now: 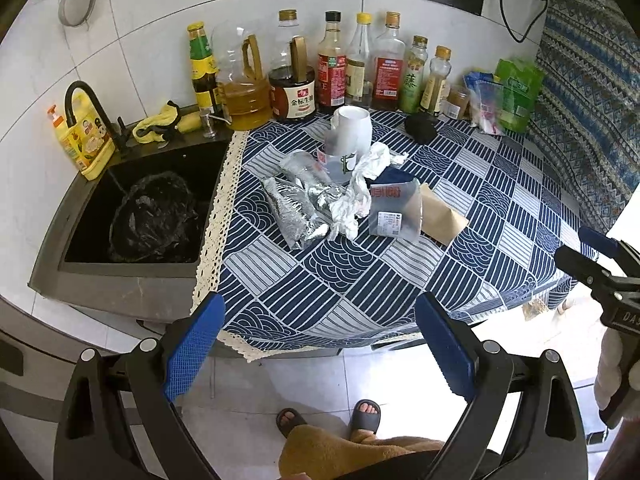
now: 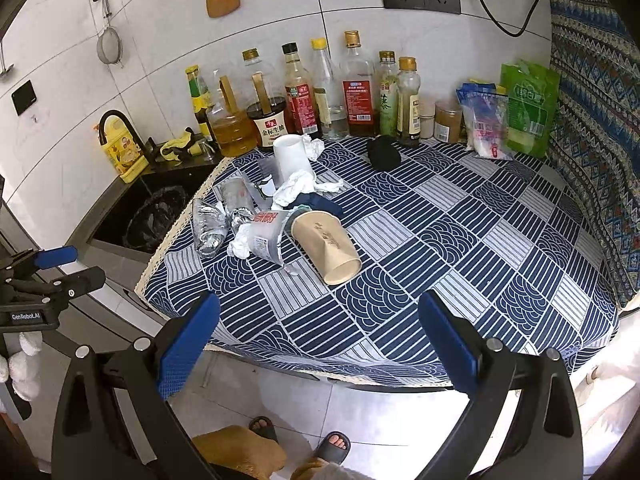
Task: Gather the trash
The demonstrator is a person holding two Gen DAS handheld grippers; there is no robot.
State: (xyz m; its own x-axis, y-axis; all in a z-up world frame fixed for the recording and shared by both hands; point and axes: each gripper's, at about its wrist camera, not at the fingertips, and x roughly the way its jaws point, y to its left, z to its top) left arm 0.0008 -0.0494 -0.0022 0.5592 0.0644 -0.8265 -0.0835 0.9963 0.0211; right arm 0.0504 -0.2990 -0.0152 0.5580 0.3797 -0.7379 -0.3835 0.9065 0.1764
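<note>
A tiled kitchen wall is backing a counter draped in a blue-and-white patterned cloth [image 2: 460, 240], and you are standing at its near edge with both tools raised off it. Your left gripper [image 1: 316, 344] is hanging with its 2 blue pads spread wide and holding nothing; your right gripper [image 2: 320, 344] is gaping the same way, also holding nothing. The trash is lying in a heap at about 11 o'clock from the right gripper: a tan paper cup [image 2: 326, 246] tipped on its side with its mouth toward you, a clear plastic cup [image 2: 268, 236] touching it at 9 o'clock, crumpled foil [image 2: 208, 228] farther that way, and wadded white tissue [image 2: 296, 188] behind them. A white cup [image 2: 291, 156] is standing at the heap's 12 o'clock. A row of sauce and oil bottles [image 2: 298, 96] is lining the wall. At 9 o'clock of the cloth, a black bag-lined bin [image 1: 156, 220] is sitting in the dark sink [image 1: 132, 276].
</note>
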